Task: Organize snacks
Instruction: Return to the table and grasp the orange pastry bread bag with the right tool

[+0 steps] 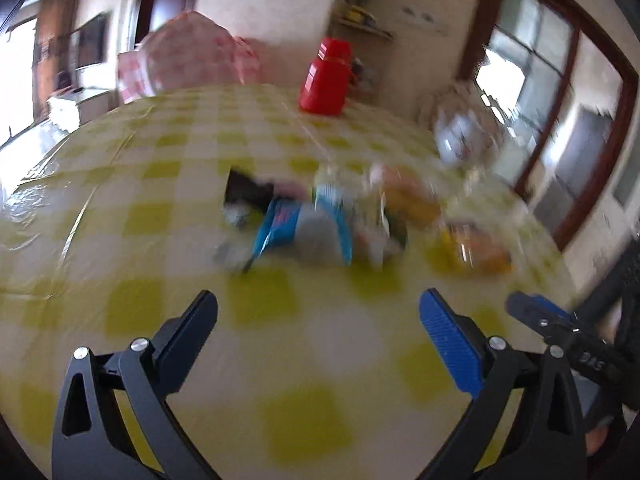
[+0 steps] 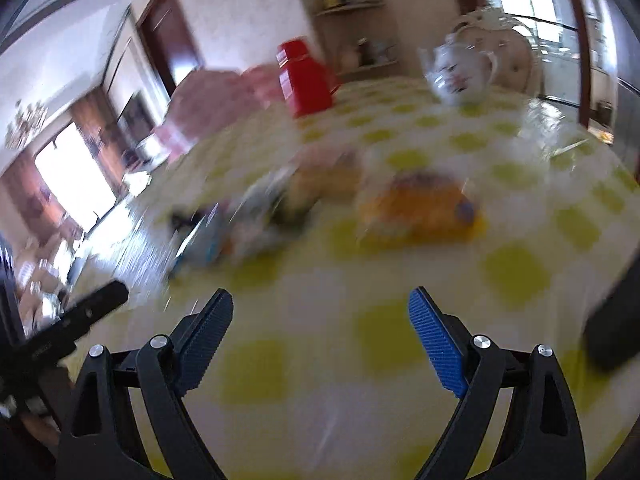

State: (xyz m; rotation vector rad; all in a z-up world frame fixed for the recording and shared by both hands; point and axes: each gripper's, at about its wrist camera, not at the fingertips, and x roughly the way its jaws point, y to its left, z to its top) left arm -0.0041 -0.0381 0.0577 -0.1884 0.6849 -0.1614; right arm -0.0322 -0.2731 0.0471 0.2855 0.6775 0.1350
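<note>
Both my left tongs [image 1: 318, 312] and my right tongs [image 2: 320, 312] are spread wide and hold nothing, poised over the yellow-checked tabletop [image 1: 132, 216]. The snacks [image 1: 304, 220] lie in a blurred heap ahead of both, with an orange packet [image 2: 420, 208] just to their right. A red jug [image 1: 326, 76] and a white teapot [image 2: 460, 72] stand well beyond.

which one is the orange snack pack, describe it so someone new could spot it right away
Start at the table with the yellow-checked cloth and find the blurry heap of snack packets in its middle. The orange snack pack lies flat, just right of that heap. It is the only orange-yellow packet lying by itself; the rest are bunched together.
</note>
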